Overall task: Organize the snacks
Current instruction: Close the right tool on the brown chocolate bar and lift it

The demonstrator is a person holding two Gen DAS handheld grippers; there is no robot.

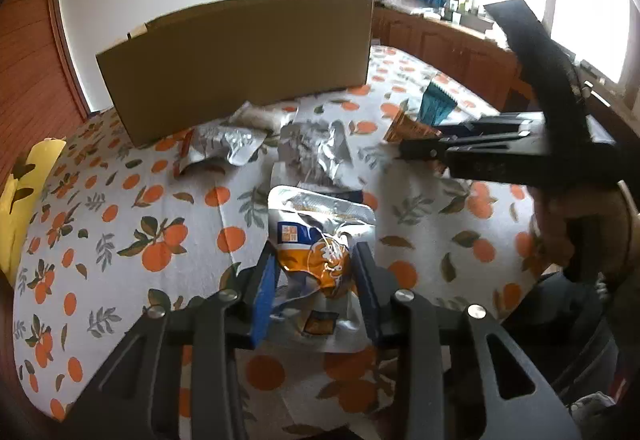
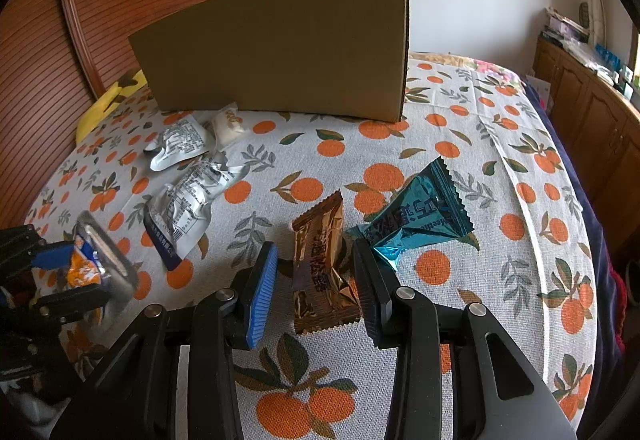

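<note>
Left gripper [image 1: 314, 276], left wrist view: jaws narrowed around an orange-and-white pouch [image 1: 320, 252], blue pads against its crinkled sides, so it reads as gripped. Pouch is glossy foil-plastic with a flat sealed top edge, puffy and creased in the middle. Whether it is lifted or lying on the worktop [image 1: 120, 200] I cannot tell. Cloth is woven, white with an orange-fruit print. Two crumpled silver packs [image 1: 224, 146] [image 1: 316, 152] lie further back, near the foot of a plain brown cardboard box [image 1: 240, 60], matte and stiff, standing upright. A small white pack [image 1: 260, 118] lies just at the box. Right gripper [image 1: 404, 154] shows at right, side on, over a gold pack.

Right wrist view: right gripper [image 2: 316, 280] straddles the gold bar pack [image 2: 320, 272], metallic film, rectangular, zigzag-cut ends, wrinkled. Right pad looks to be touching its edge; left pad shows a gap, so jaws are partly open and the grip is not made. Teal pack [image 2: 416, 212] sits just beside, shiny, pillow-shaped, serrated ends, touching the right finger. Silver packs, white pack and box show again behind.

Progress: early, I judge. Every snack seen is loose on the cloth; box contents are hidden. Two picks under way, four more to go.
</note>
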